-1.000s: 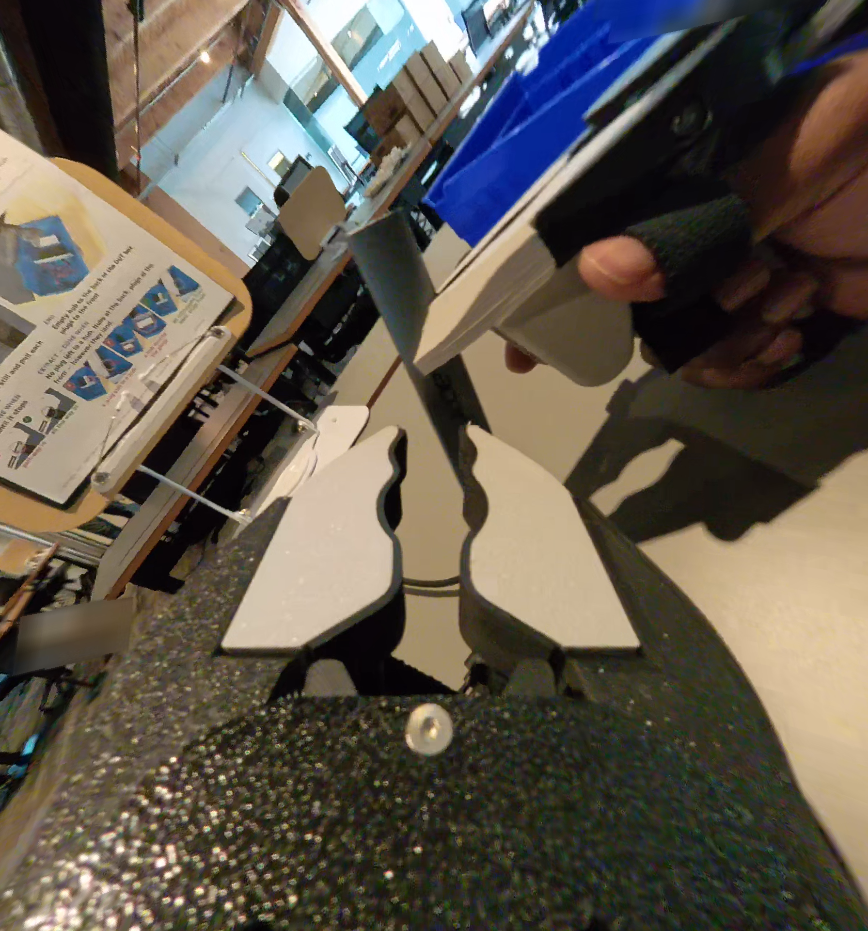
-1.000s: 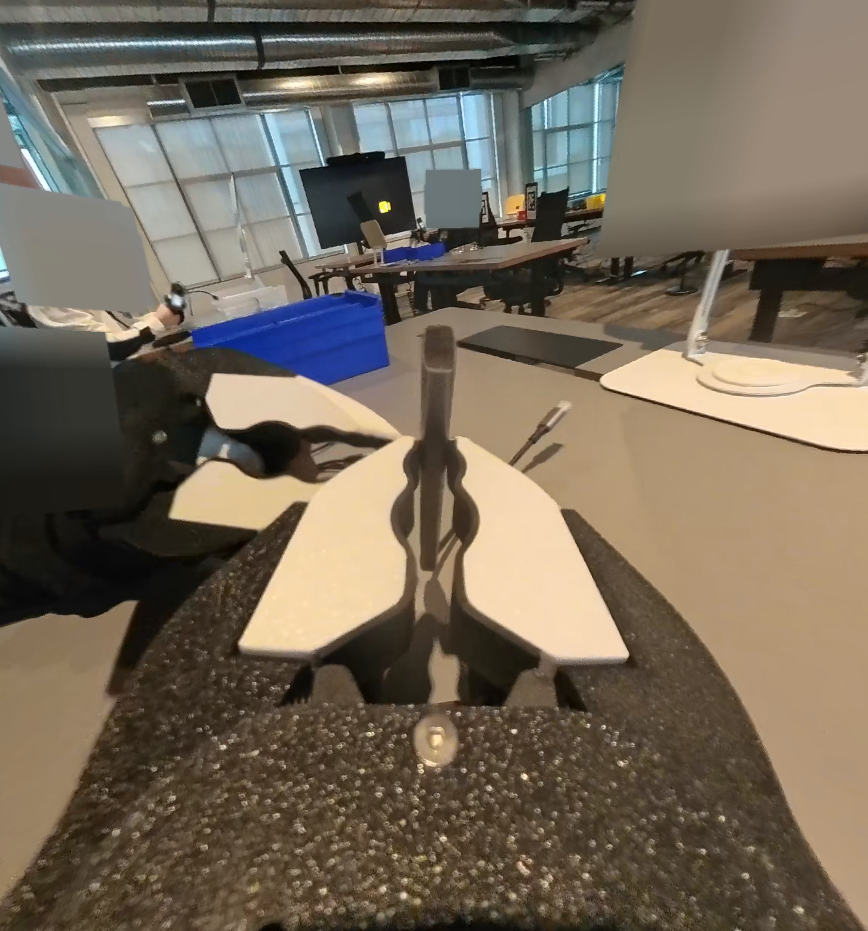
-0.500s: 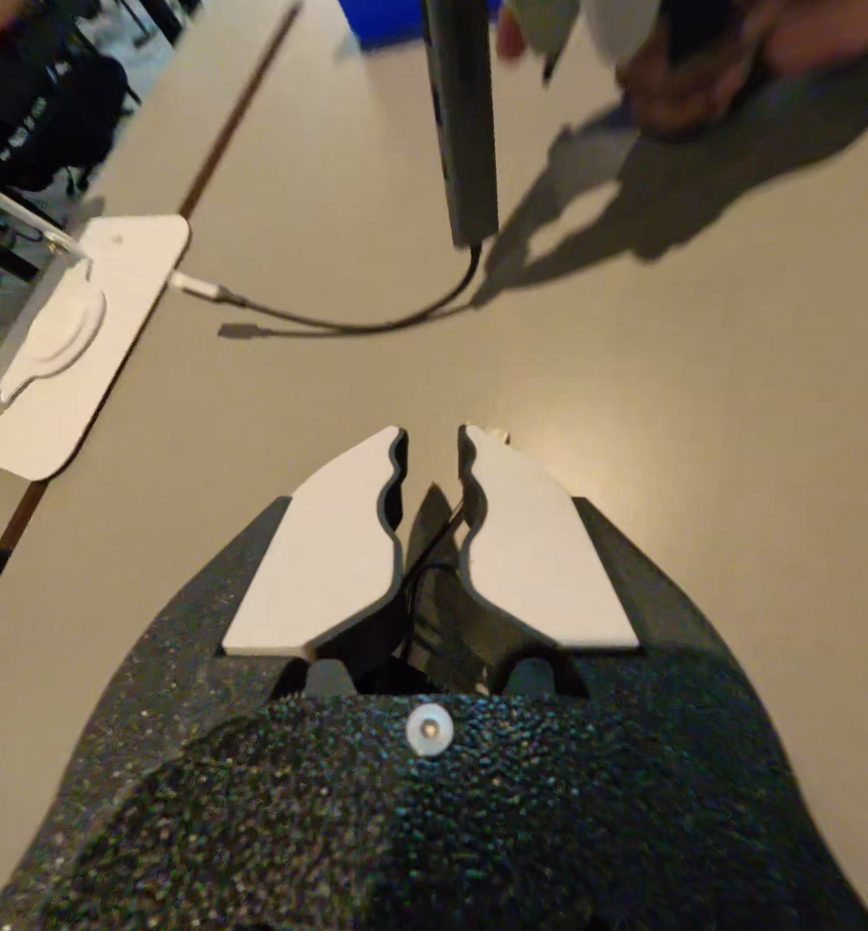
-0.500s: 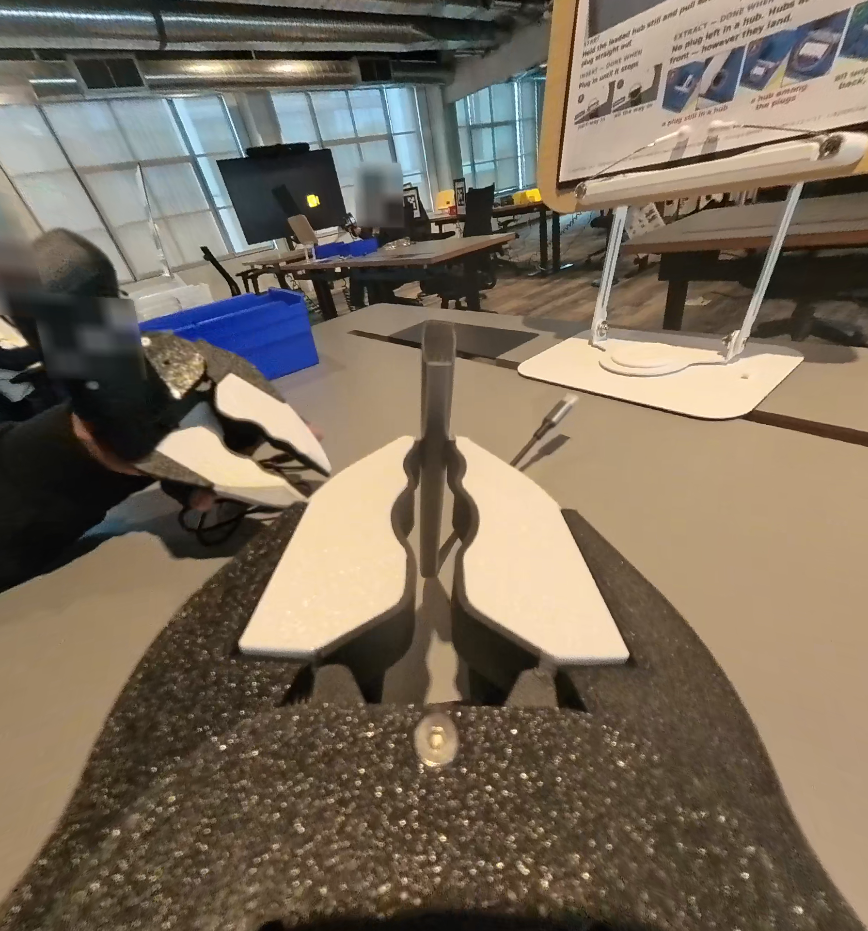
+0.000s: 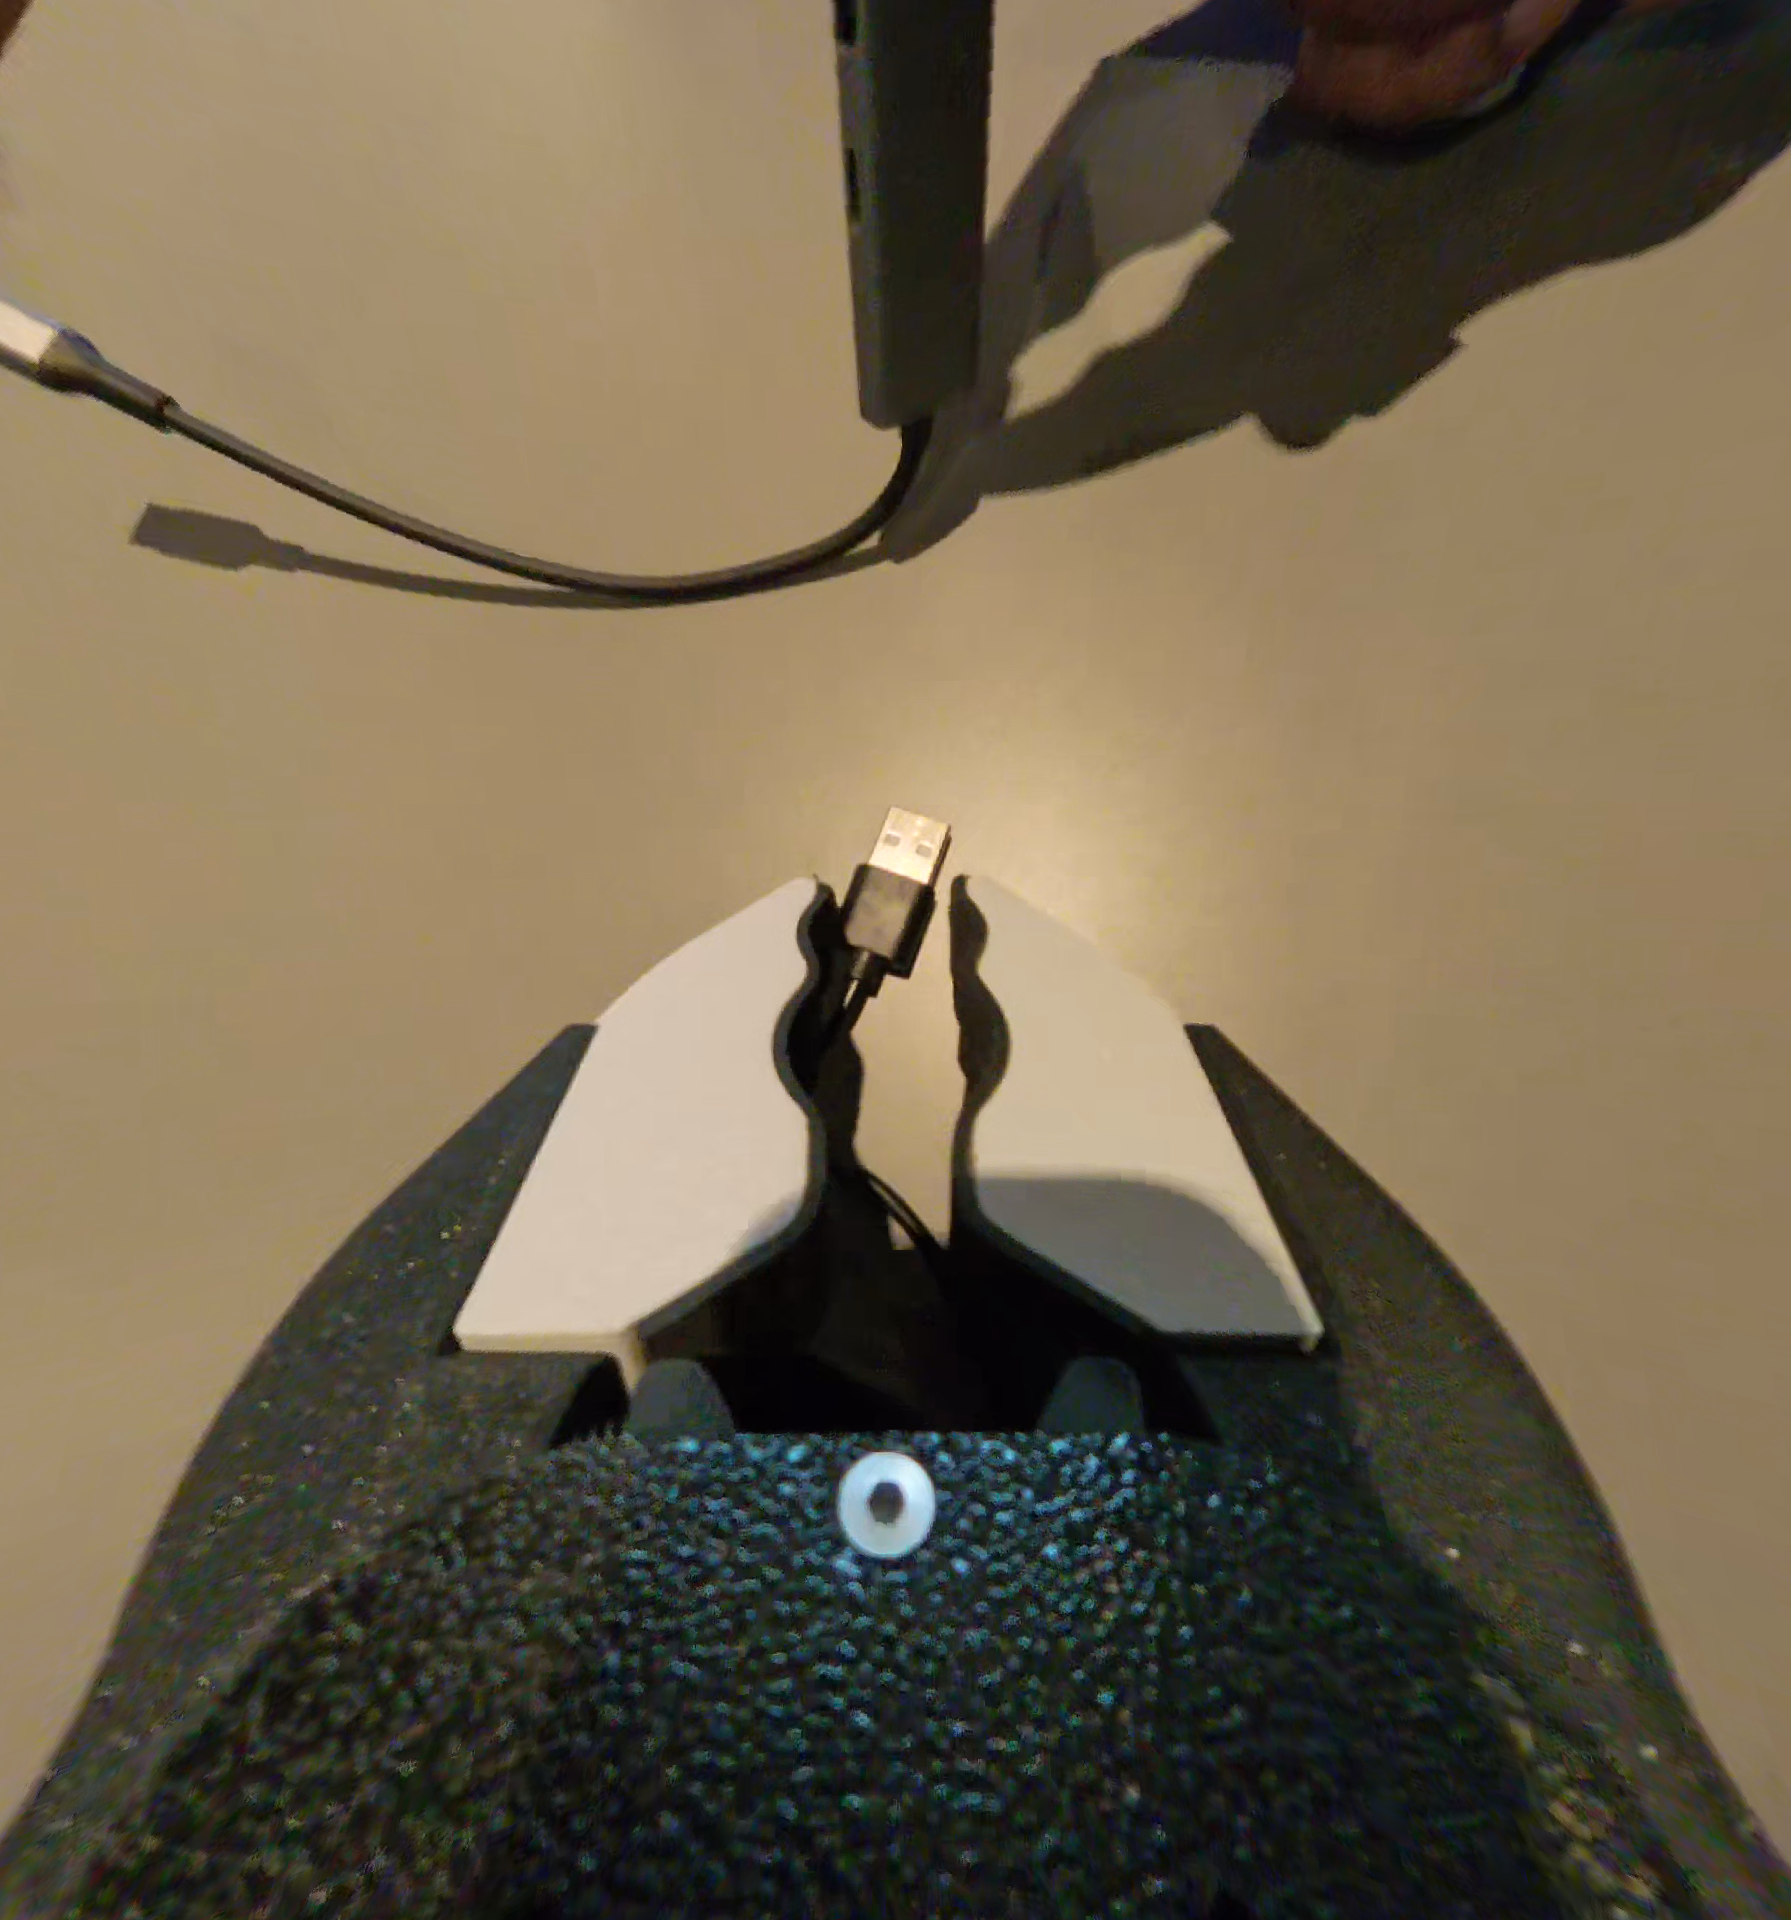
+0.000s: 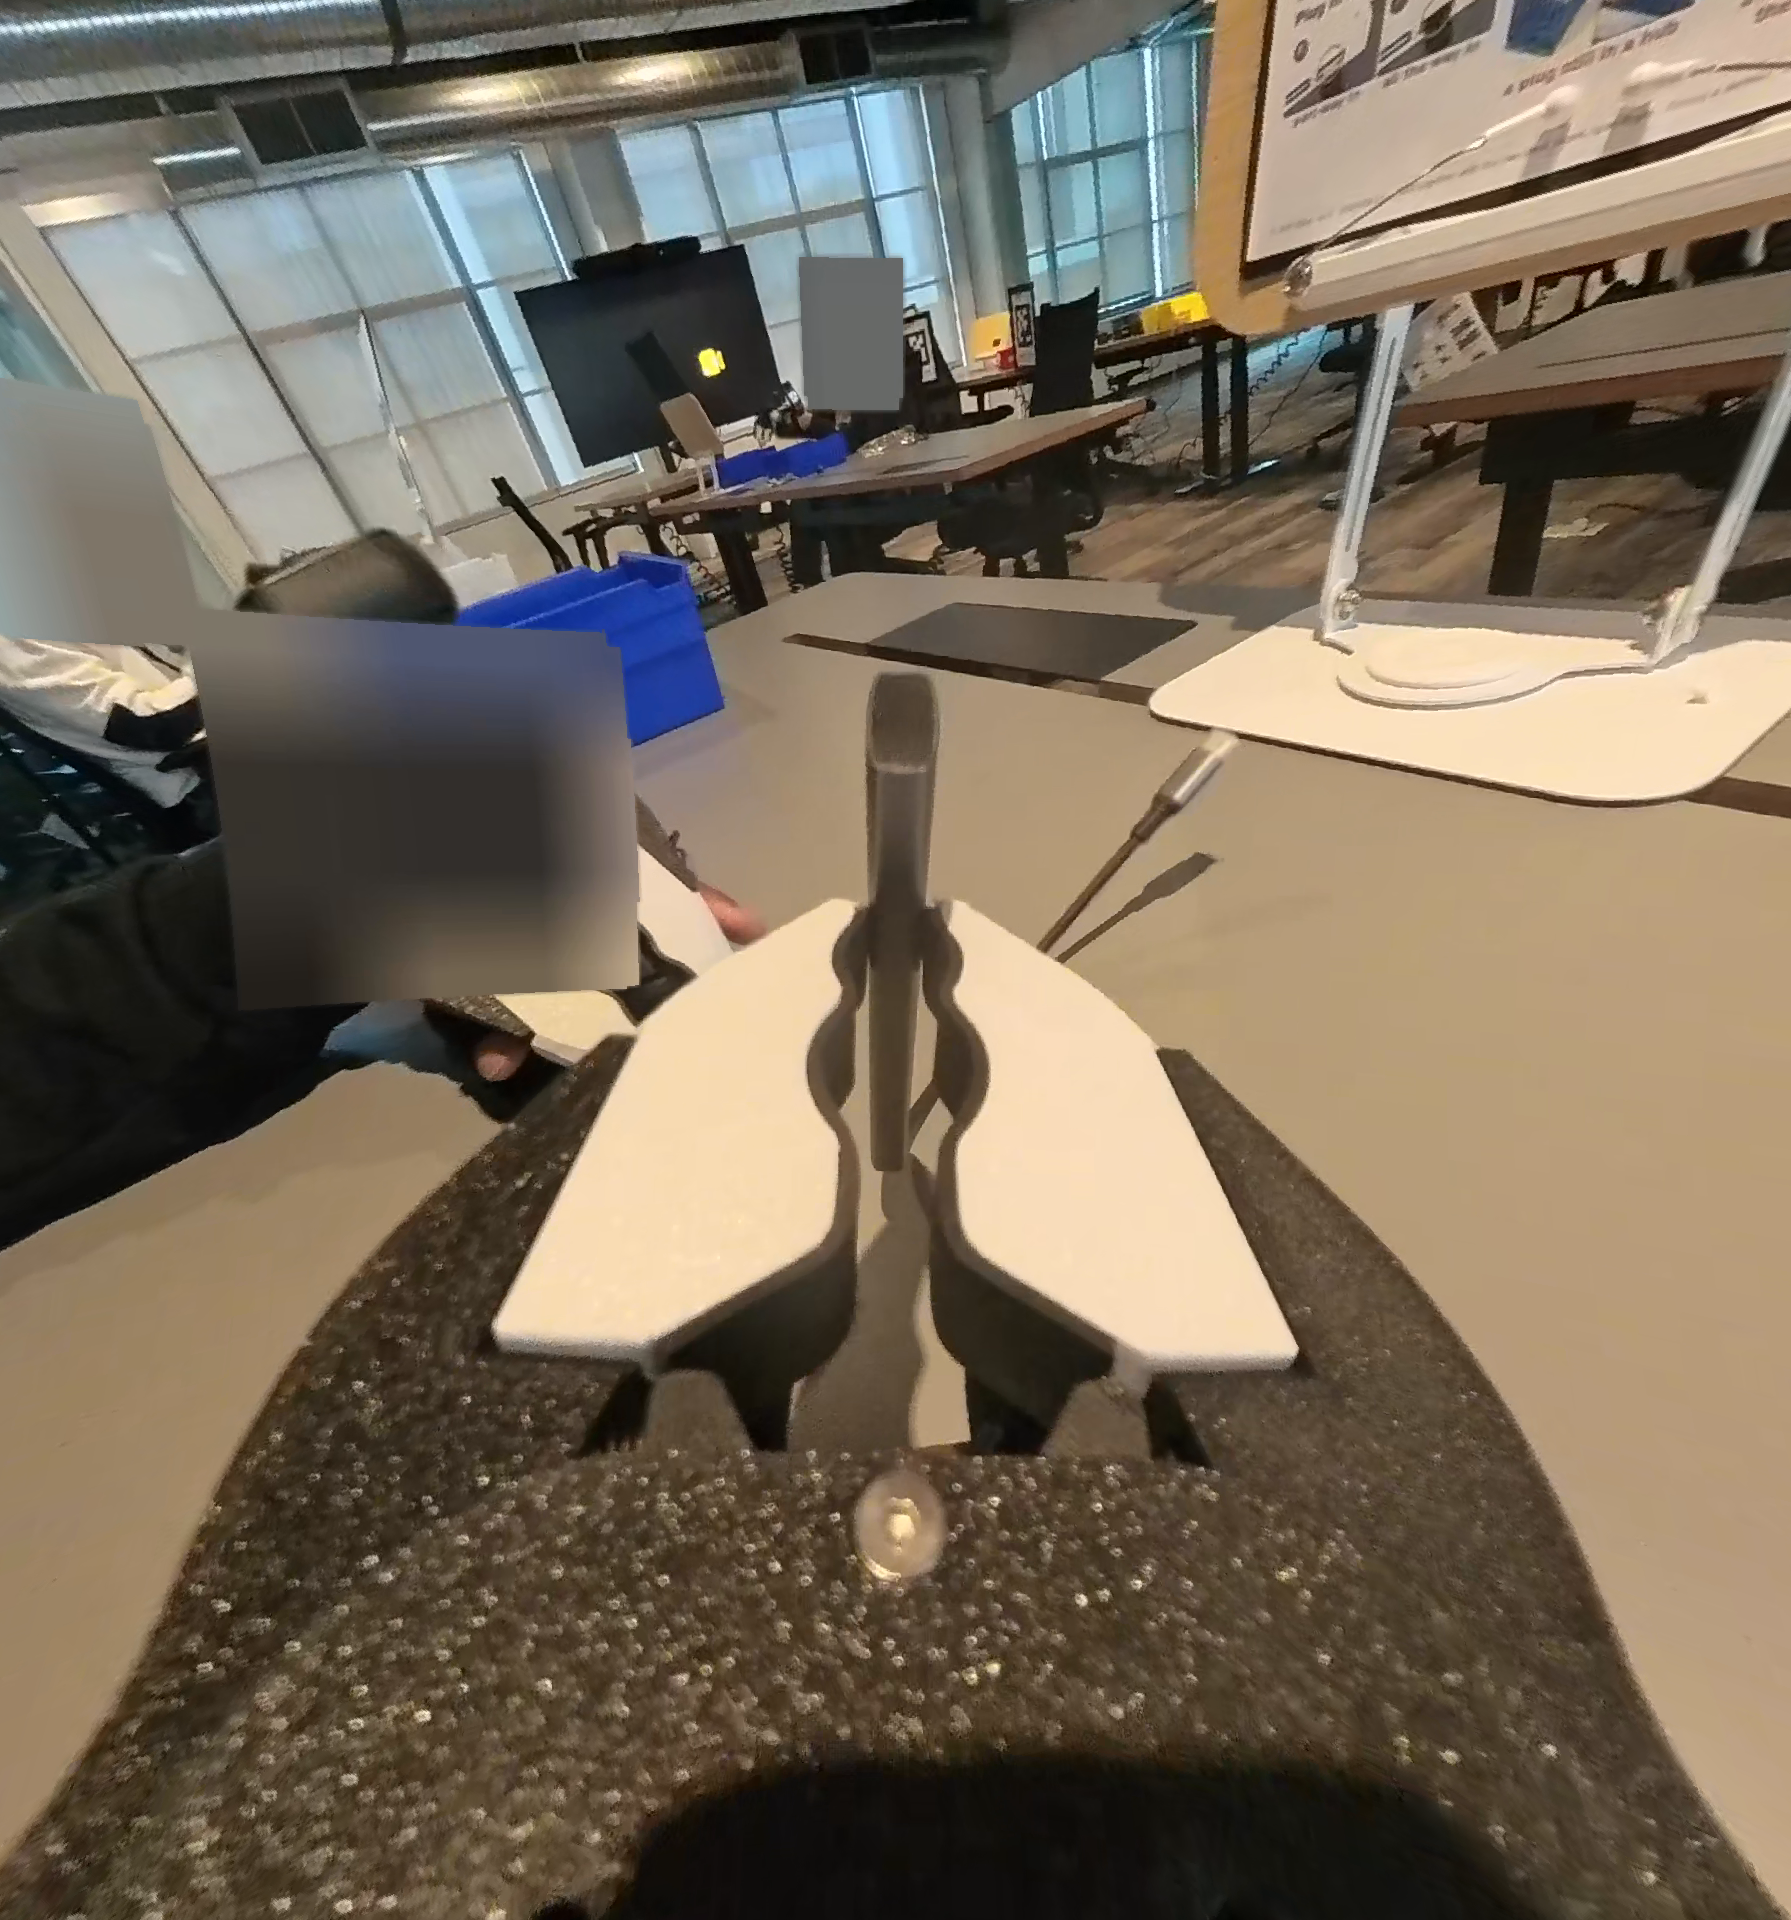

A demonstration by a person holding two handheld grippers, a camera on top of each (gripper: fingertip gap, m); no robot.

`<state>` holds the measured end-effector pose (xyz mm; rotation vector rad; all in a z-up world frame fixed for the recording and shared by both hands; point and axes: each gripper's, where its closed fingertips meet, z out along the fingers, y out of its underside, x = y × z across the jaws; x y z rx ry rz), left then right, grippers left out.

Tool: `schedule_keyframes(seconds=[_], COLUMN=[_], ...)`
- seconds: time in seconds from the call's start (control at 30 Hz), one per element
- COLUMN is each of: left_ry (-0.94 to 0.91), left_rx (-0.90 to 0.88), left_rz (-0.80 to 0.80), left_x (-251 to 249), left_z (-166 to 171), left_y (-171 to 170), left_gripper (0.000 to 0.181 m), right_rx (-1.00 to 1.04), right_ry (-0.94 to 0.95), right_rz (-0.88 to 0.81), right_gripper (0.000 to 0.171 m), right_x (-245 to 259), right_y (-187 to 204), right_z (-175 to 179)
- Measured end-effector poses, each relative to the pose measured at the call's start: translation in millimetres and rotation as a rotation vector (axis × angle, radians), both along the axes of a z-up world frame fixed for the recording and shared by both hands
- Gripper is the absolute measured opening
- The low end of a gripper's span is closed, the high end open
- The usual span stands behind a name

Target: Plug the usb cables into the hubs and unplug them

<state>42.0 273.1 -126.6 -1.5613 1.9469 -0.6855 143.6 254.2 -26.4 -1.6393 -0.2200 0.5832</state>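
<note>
The left gripper (image 5: pixel 883 888) is hanging over the tan bench (image 5: pixel 1390 727) with its 2 white fingers (image 5: pixel 683 1122) standing narrowly apart. A black USB-A plug (image 5: pixel 896 899) is lying between the fingertips, its metal end poking out past them. Whether the fingers are pinching the plug or merely flanking it, I cannot tell: a gap is showing on the right side of it. The plug's thin black cable (image 5: pixel 849 1023) is running back between the fingers into the gripper's dark body.

Farther off in the left wrist view, a dark grey USB hub (image 5: pixel 912 208) is hanging upright above the bench, its own cable (image 5: pixel 517 556) curving away to a silver connector (image 5: pixel 13 332) at the left edge.

In the right wrist view, the right gripper (image 6: pixel 901 914) is clamping that same hub (image 6: pixel 901 831) between its white fingers (image 6: pixel 1078 1143), the slim body standing upright and rising above the fingertips. The hub's silver connector (image 6: pixel 1197 764) is sticking out to the right, off the bench (image 6: pixel 1493 1039). Beyond it, a white stand (image 6: pixel 1493 696) is carrying an instruction board (image 6: pixel 1493 135). A blue bin (image 6: pixel 642 644) is sitting at the far left of the bench, near a person's dark sleeve (image 6: pixel 91 1039).
</note>
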Motion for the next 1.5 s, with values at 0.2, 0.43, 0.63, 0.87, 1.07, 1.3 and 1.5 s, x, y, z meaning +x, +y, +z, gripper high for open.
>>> schedule_keyframes(seconds=[0.2, 0.43, 0.63, 0.87, 1.07, 1.3, 1.5], left_ry=[0.023, -0.071, -0.396, -0.641, -0.732, -0.752, -0.733], left_rx=[-0.053, 0.041, 0.219, 0.345, 0.29, 0.357, 0.494], left_rz=[0.031, -0.029, -0.173, -0.257, -0.256, -0.293, -0.313], left_x=[-1.3, 7.6, 19.1, 16.3, 10.3, 12.4, 15.8], left_z=[-1.5, 12.7, 69.0, 114.6, 131.1, 139.1, 143.9], left_y=[-0.9, -3.6, -23.1, -44.7, -46.0, -61.4, -73.7], left_gripper=[0.017, 0.015, 0.015, 0.015, 0.015, 0.015, 0.016], right_rx=[-0.005, -0.097, -0.158, -0.097, 0.048, 0.189, 0.259], right_ry=[-0.007, 0.074, 0.191, 0.145, 0.076, 0.123, 0.168], right_rz=[0.006, 0.069, 0.233, 0.399, 0.498, 0.585, 0.644], right_gripper=[0.01, 0.01, 0.009, 0.009, 0.009, 0.01, 0.01], right_x=[-2.3, -9.5, -26.3, -48.3, -63.3, -67.6, -71.1], right_y=[0.4, -0.2, -9.9, -27.1, -44.8, -62.9, -75.3], right_z=[-1.2, -7.6, -6.1, 1.0, 15.6, 35.6, 47.0])
